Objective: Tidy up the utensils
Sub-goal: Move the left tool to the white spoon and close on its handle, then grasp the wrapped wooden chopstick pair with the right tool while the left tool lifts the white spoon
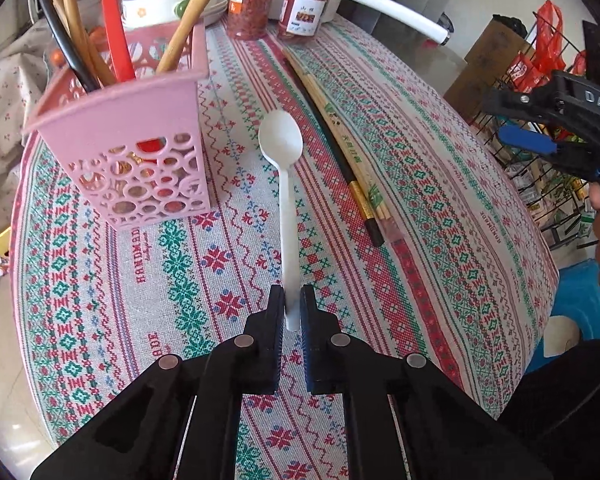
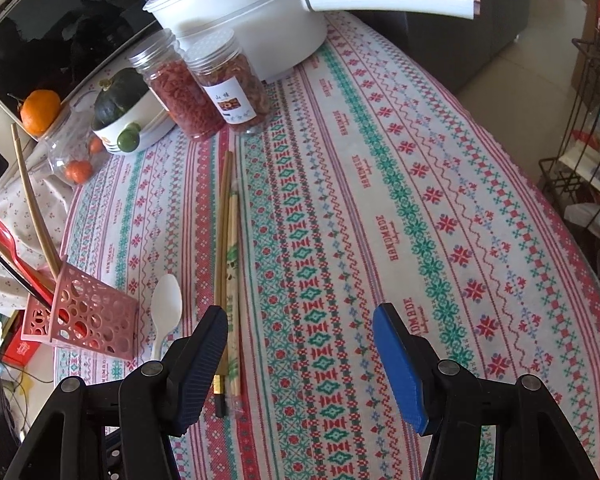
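Left claw (image 1: 292, 304) grips the handle end of the white spoon (image 1: 281, 140), whose bowl lies beside the pink holder (image 1: 140, 128). Right claw (image 2: 300, 352) hangs released above the worktop (image 2: 420, 200), just right of the chopsticks (image 2: 228, 264). Step in hand: stowing the spoon; next move likely calls for lifting it and lowering it into the holder.

white spoon (image 1: 281, 140) handle end hidden between jaws, chopsticks (image 2: 230, 264) near ends behind right gripper's finger

Spoon (image 1: 281, 142) between holder (image 1: 128, 136) and chopsticks (image 1: 340, 148)
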Tool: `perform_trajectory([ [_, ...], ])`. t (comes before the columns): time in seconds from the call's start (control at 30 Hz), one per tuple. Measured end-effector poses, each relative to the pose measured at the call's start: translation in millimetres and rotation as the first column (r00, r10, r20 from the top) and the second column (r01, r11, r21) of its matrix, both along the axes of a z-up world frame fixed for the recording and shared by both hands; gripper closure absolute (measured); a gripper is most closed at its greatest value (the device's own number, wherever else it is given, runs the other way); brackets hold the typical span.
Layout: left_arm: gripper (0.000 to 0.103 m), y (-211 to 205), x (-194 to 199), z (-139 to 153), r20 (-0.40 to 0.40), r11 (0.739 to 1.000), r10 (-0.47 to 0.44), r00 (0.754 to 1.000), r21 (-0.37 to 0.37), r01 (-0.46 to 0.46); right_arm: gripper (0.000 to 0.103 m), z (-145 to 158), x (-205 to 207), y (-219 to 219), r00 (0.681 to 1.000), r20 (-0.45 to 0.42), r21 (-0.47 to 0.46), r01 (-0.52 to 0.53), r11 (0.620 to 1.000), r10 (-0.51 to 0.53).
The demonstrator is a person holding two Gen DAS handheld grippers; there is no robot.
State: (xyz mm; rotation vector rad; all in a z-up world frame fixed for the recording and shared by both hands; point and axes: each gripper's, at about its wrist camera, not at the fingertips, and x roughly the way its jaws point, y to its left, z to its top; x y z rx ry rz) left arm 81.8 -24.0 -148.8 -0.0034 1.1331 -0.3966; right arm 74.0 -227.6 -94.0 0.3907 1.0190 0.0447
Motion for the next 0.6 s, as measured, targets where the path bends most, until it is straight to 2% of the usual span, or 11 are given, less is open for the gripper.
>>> perform_trajectory([
  [0.17,0.096,0,-24,42,0.152,0.999,-0.046,0.987,0.005,0.045,0.037,-6,8,6,1.000,-0.023,-0.019,-0.020,1.000,0.020],
  [0.37,0.100,13,-34,94,0.312,0.998,-0.041,0.949,-0.023,0.051,0.038,-23,37,20,0.994,-0.048,-0.021,-0.100,0.995,0.099],
  [0.5,0.100,25,-33,113,0.352,0.998,-0.026,0.936,-0.047,0.045,0.039,-40,62,31,0.989,-0.065,0.010,-0.131,0.991,0.131],
  [0.6,0.100,32,-32,117,0.355,0.998,-0.011,0.935,-0.061,0.034,0.051,-57,80,40,0.986,-0.093,0.017,-0.136,0.991,0.137],
])
